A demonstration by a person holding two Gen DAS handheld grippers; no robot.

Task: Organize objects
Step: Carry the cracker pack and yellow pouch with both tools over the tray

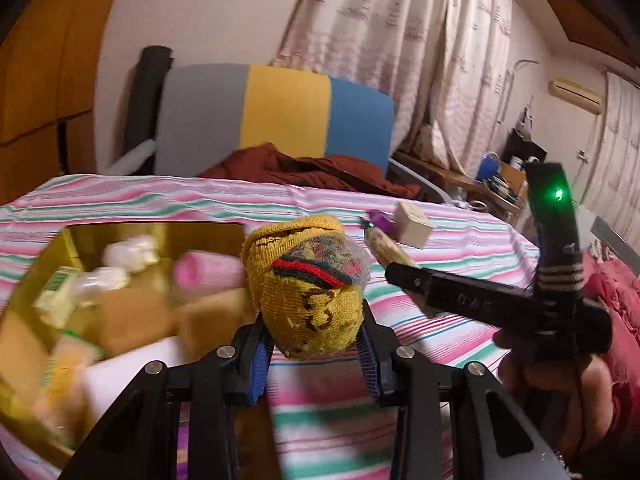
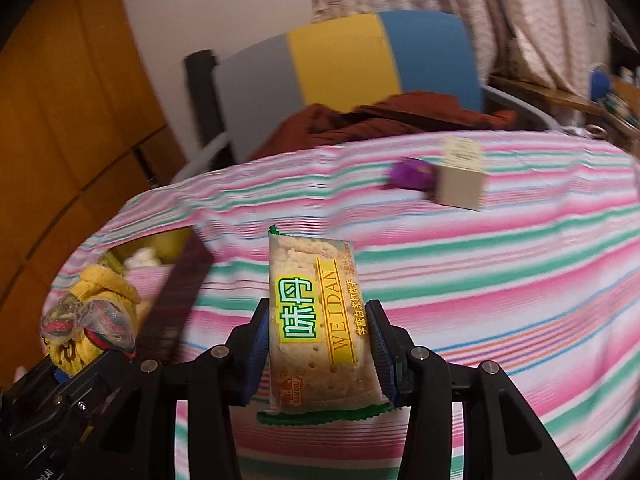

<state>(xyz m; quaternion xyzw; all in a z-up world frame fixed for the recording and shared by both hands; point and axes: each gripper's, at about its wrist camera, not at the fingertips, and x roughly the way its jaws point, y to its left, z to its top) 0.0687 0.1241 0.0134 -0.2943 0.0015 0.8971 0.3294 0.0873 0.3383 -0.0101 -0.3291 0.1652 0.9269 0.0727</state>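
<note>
My left gripper point(image 1: 316, 354) is shut on a rolled yellow sock bundle point(image 1: 308, 288) with red and green bands, held above the striped cloth beside a gold box point(image 1: 72, 240). The box holds several small items, among them a pink roll point(image 1: 208, 274) and a green-white packet point(image 1: 56, 288). My right gripper point(image 2: 320, 354) is shut on a wrapped cracker packet point(image 2: 316, 320) with green letters, standing upright between its blue pads. In the right wrist view the sock bundle point(image 2: 92, 320) and left gripper show at lower left. The right gripper point(image 1: 400, 276) reaches in from the right in the left wrist view.
A striped pink, green and white cloth point(image 2: 500, 280) covers the table. On it farther back lie a purple wrapped item point(image 2: 412, 174) and a beige cube box point(image 2: 460, 176). Behind stands a grey, yellow and blue chair point(image 1: 280, 112) with brown clothing point(image 1: 316, 172).
</note>
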